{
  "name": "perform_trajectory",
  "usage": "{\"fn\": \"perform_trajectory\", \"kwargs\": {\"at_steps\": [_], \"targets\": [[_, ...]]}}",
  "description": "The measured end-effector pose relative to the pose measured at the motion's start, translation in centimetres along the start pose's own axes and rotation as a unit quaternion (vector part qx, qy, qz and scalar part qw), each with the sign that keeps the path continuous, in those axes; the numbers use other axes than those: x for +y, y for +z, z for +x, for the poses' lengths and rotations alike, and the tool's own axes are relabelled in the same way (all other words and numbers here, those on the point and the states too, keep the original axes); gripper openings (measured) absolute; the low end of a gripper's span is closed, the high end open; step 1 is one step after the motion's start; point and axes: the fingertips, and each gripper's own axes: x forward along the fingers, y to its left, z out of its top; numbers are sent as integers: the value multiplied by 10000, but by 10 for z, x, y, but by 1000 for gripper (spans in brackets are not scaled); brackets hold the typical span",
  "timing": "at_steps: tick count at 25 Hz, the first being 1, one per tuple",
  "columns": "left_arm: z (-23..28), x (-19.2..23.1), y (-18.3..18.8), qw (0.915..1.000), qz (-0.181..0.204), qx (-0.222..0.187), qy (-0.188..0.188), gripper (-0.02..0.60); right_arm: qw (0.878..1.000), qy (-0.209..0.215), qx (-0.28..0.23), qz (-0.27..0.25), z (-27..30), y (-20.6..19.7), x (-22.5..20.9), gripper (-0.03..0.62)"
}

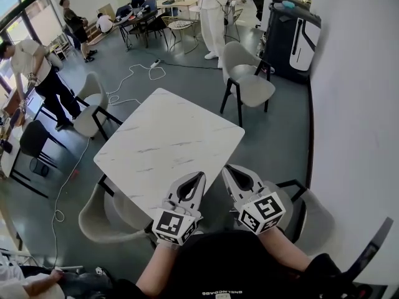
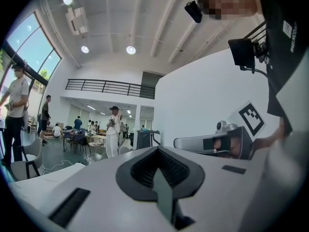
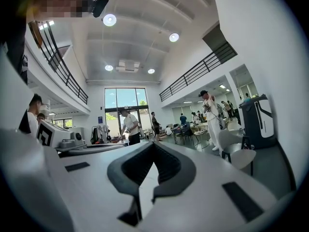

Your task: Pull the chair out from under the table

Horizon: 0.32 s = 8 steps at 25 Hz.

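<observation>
Chairs stand round a white, marble-patterned bench (image 1: 159,136) on the grey floor, and the person with the 2 claws stands at its near corner. The left claw (image 1: 200,177) is held level over the near edge of the bench, and its jaws are closed together with nothing between them. The right claw (image 1: 229,170) is just beside it, a little off the bench edge; its jaws are also closed and hold nothing. The near-left chair (image 1: 98,220), grey with dark legs, has its seat pushed partly under the bench. The near-right chair (image 1: 315,215), of the same kind, stands close to the bench corner, just beside the right claw, and neither claw touches it. A third grey chair (image 1: 249,83) stands well apart on the far right, near a dark machine (image 1: 293,36) at the white wall. A fourth grey chair (image 1: 91,101) stands at the left of the bench, and a black chair (image 1: 34,141) is further left. A white cable (image 1: 134,75) lies on the floor beyond the bench. Several people stand or sit at the far end of the room.
</observation>
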Motion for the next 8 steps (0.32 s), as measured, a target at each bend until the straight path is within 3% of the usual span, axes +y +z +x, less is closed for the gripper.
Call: {"fn": "perform_trajectory", "kwargs": {"at_steps": [8], "targets": [[-2,1,-3,10000,-28,53,-4,6,10000,-80,7,54,-3,-2,-1,14]]}}
